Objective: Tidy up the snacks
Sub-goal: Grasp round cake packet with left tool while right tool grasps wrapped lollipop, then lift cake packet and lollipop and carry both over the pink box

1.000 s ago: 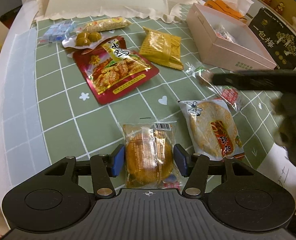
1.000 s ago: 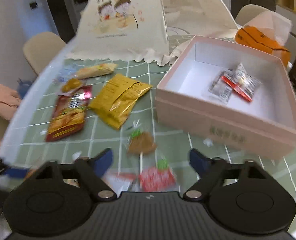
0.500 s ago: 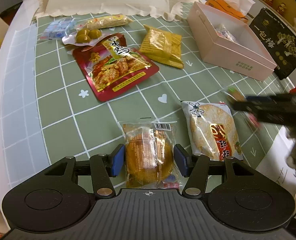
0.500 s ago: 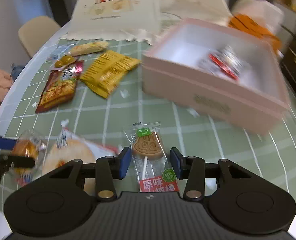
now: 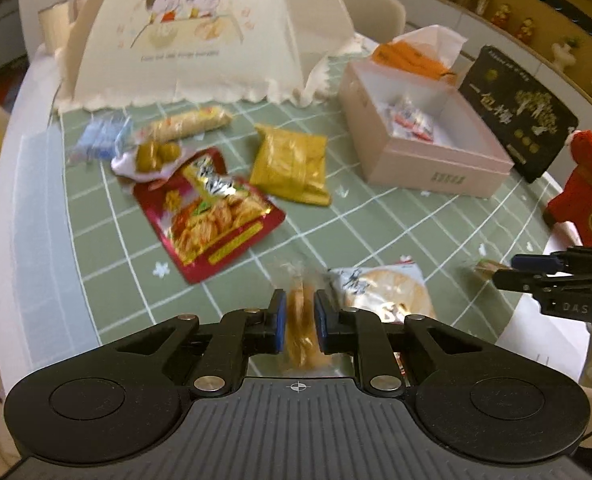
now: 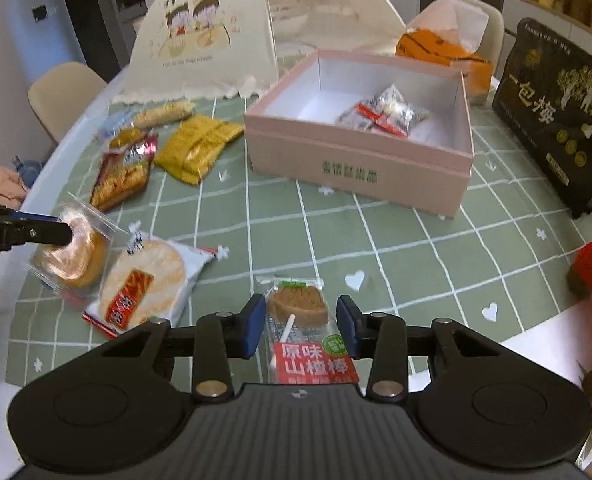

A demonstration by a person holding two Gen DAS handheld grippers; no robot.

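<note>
Blue-padded left gripper [image 5: 299, 318] clamps the wrapped cake [image 5: 302, 328] between its jaws — right gripper [image 6: 300, 330] stands open, straddling the lollipop [image 6: 298, 308].

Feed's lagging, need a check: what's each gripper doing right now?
Left gripper: closed on the wrapped round cake, lifted off the table.
Right gripper: open, fingers either side of the hawthorn lollipop.

Warm, rather dim indoor light falls evenly, with soft shadows. Both views bend strongly at the edges. The left wrist view is blurred overall; glare shines on the red foil packet [image 5: 210, 210].
</note>
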